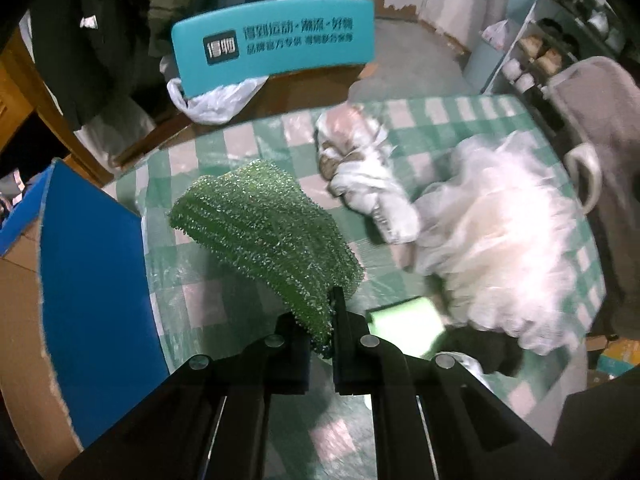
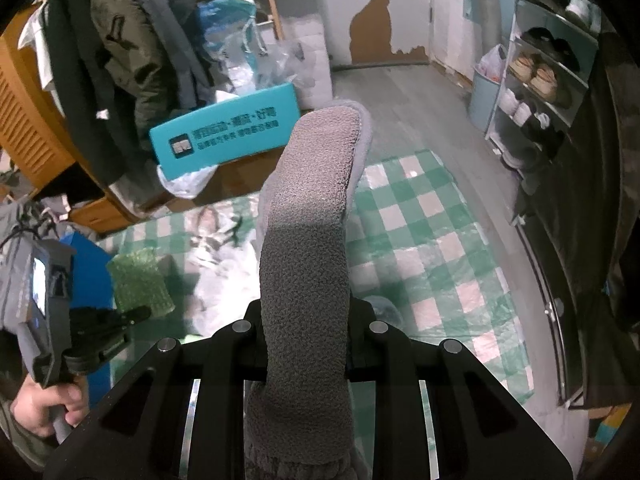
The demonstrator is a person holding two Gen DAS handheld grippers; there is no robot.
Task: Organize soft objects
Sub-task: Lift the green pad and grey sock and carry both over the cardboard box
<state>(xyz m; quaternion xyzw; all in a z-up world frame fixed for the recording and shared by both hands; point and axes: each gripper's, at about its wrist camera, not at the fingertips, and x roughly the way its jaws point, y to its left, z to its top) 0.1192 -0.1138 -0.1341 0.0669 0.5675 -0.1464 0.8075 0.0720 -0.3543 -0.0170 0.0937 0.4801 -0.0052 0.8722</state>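
Note:
My left gripper (image 1: 322, 322) is shut on a green bubble-wrap sheet (image 1: 268, 236) and holds it above the green-and-white checked tablecloth (image 1: 440, 120). In the right wrist view the left gripper (image 2: 138, 314) and the green sheet (image 2: 138, 280) show at the left. My right gripper (image 2: 306, 320) is shut on a grey fleece slipper (image 2: 312, 224) that sticks up between the jaws, above the tablecloth (image 2: 420, 232). A heap of clear and white plastic bags (image 1: 492, 232) lies on the table, with a wrapped bundle (image 1: 356, 160) beside it. A pale green sponge (image 1: 404, 330) lies just right of my left fingers.
A blue-sided cardboard box (image 1: 92, 280) stands open at the left of the table. A teal chair back with print (image 1: 276, 46) is beyond the table's far edge. A shoe rack (image 2: 544, 80) stands at the right. Coats (image 2: 120, 48) hang at the back left.

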